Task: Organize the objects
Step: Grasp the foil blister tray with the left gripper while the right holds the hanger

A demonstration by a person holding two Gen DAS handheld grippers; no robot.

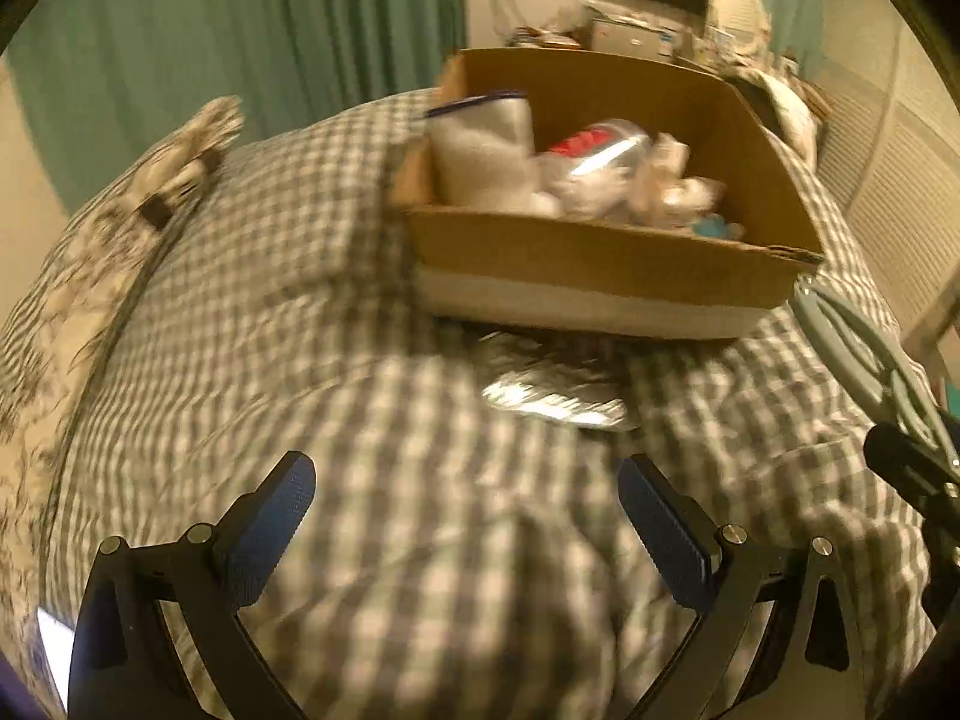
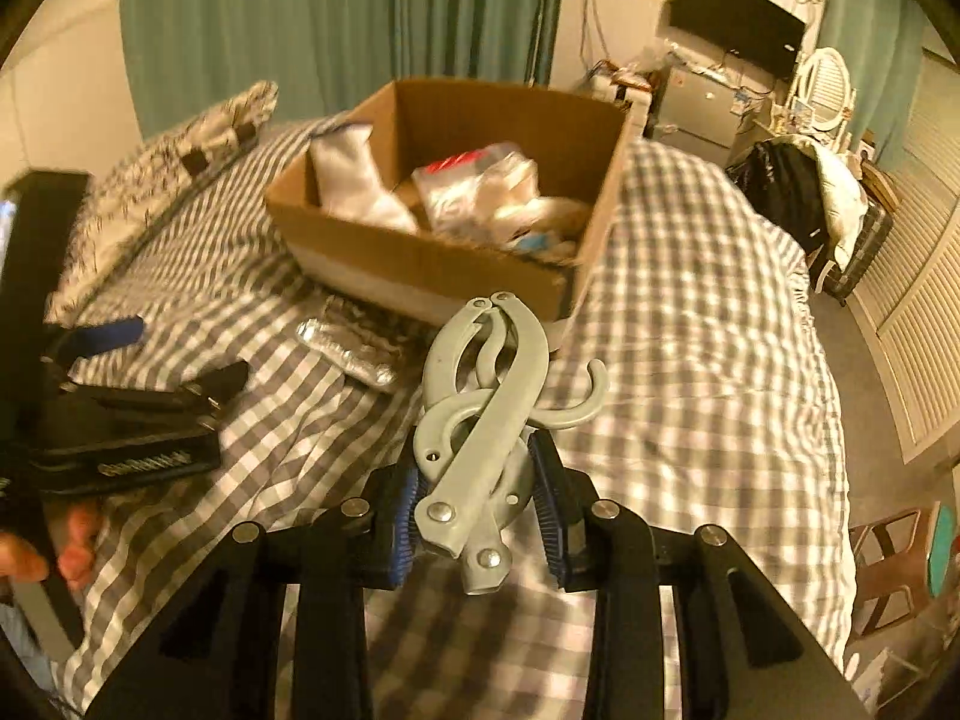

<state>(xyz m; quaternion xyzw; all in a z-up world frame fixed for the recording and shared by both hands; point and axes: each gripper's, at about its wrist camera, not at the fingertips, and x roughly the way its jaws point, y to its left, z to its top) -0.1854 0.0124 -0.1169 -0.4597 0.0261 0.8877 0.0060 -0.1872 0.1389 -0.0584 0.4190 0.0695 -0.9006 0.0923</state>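
Green curtain [image 2: 336, 18], patterned pillow [image 2: 174, 162], television [image 2: 735, 21]

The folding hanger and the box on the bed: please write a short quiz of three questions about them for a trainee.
1. True or false: the right gripper holds the grey folding hanger between its pads.
2. Where does the silver foil packet lie? A) inside the cardboard box; B) on the checked bed cover, in front of the box; C) on the pillow.
3. Fill in: the left gripper is ___, with nothing between its fingers.

Key: 1 true; 2 B; 3 open.
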